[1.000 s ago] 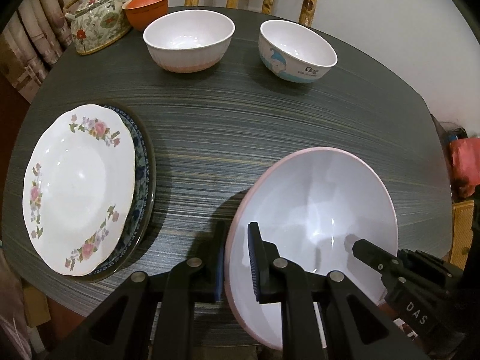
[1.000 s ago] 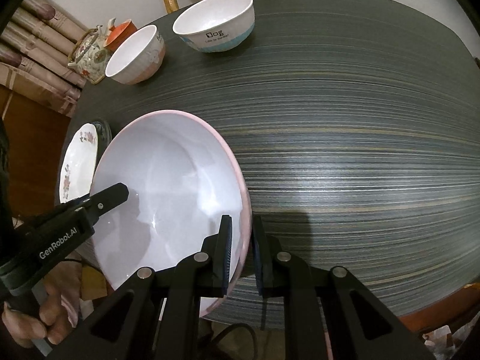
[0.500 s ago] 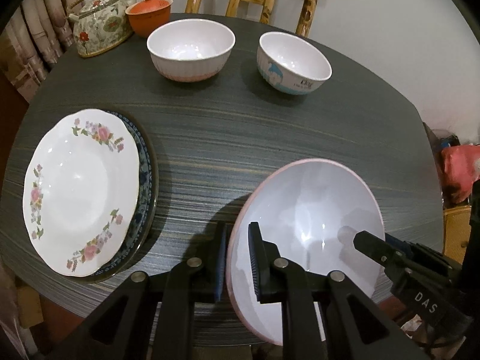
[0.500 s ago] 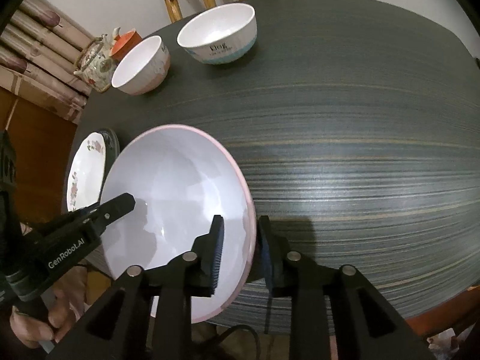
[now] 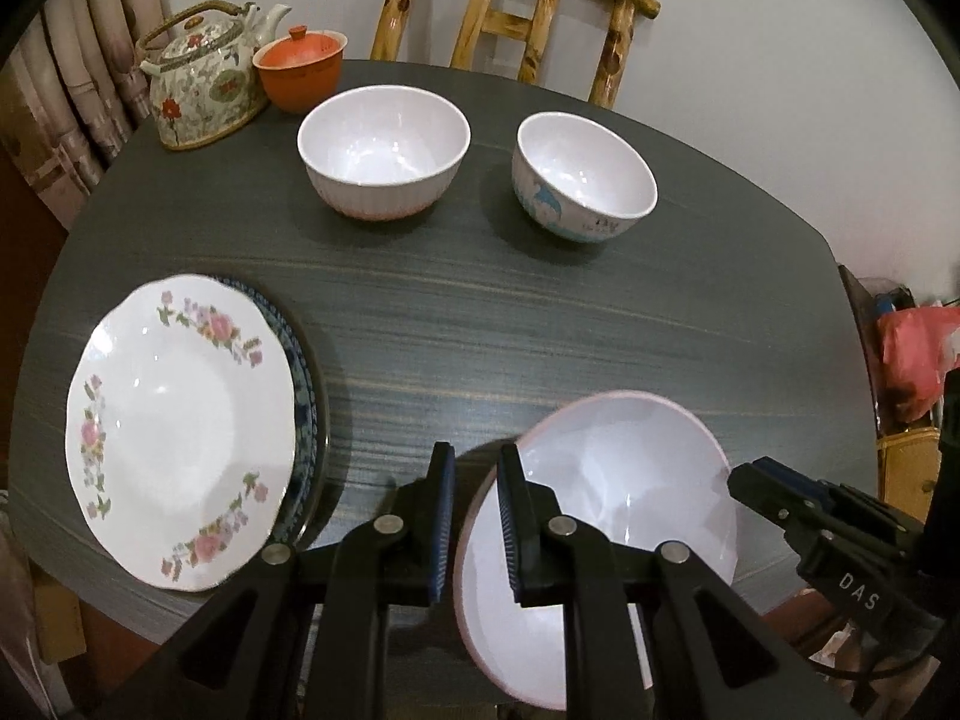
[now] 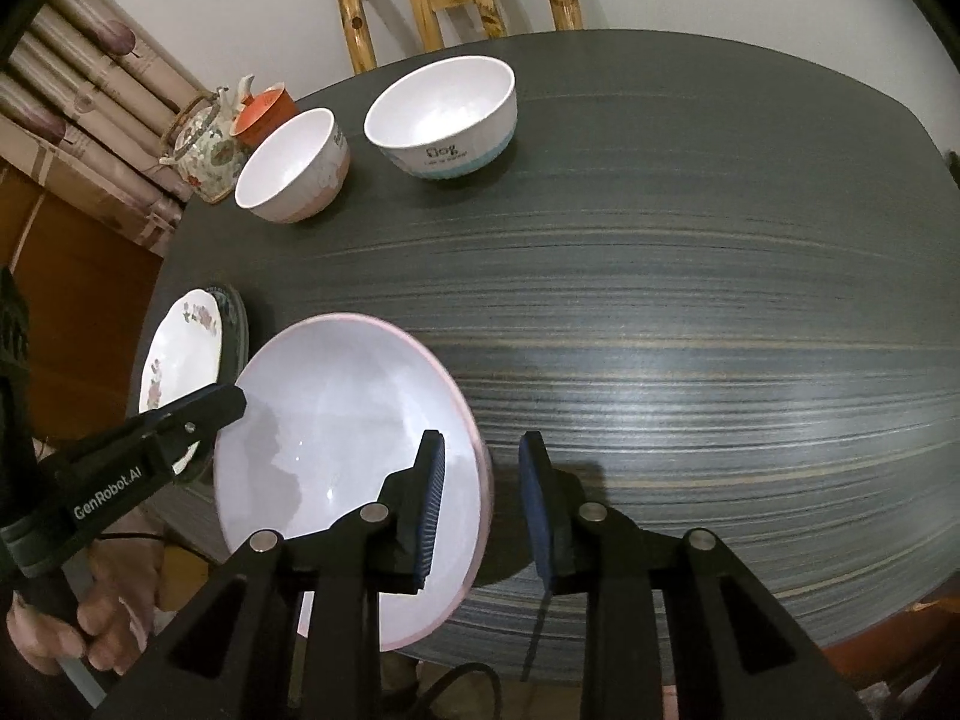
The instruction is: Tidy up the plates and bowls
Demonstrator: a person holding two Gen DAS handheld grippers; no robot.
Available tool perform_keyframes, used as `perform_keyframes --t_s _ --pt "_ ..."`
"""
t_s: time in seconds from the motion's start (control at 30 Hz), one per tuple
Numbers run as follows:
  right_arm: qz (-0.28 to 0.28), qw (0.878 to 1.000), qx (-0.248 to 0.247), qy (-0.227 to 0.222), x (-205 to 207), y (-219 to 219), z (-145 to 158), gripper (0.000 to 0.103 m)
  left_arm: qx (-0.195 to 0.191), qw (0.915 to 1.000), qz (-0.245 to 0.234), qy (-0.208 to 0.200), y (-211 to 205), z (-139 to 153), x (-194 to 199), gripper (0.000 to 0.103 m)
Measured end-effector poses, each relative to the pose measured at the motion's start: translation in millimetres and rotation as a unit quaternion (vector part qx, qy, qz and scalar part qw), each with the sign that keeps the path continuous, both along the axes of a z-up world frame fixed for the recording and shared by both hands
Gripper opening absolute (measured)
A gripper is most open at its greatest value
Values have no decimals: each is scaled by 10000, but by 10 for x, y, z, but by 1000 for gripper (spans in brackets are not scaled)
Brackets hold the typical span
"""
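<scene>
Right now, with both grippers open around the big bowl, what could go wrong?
The big bowl lies at the table's near edge and seems to overhang it; with both jaws open, nothing holds it, so it may tip off. The left gripper and right gripper each straddle its rim, so a sideways pull-back could snag and drag it.

A dark, streaked table (image 5: 540, 324) carries a floral teapot (image 5: 201, 93) with a looped handle at its far left edge. An orange lidded cup (image 5: 300, 69) stands just beside the teapot. Behind the table is a wooden chair (image 5: 522, 18), with pale curtains (image 5: 72, 120) at the left and a red bag (image 5: 912, 360) at the right.
</scene>
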State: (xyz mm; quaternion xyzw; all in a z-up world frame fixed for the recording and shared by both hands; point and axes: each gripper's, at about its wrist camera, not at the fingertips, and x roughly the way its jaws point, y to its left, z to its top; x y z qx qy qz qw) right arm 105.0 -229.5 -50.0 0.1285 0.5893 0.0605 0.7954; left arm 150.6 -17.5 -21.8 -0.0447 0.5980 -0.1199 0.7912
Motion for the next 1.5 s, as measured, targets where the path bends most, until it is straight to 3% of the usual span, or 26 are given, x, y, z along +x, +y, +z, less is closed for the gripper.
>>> perform_keyframes --t_s 0.33,0.63,0.83,1.03,1.5 --pt "51 9998 -137 -158 272 -136 140 25 -59 9999 68 -91 -22 93 313 15" --pt "193 9995 -121 -202 712 -254 178 25 -152 9998 91 -18 -295 160 832 15" --pt "283 9992 -125 -239 1093 -289 217 25 -409 9989 123 177 -441 119 1201 15" --pt "295 9994 -86 -173 1457 -275 166 25 -654 9966 220 447 -516 -20 1544 20" --pt "408 9991 -20 77 2125 -216 -183 25 -542 9967 236 558 -631 -266 1877 20"
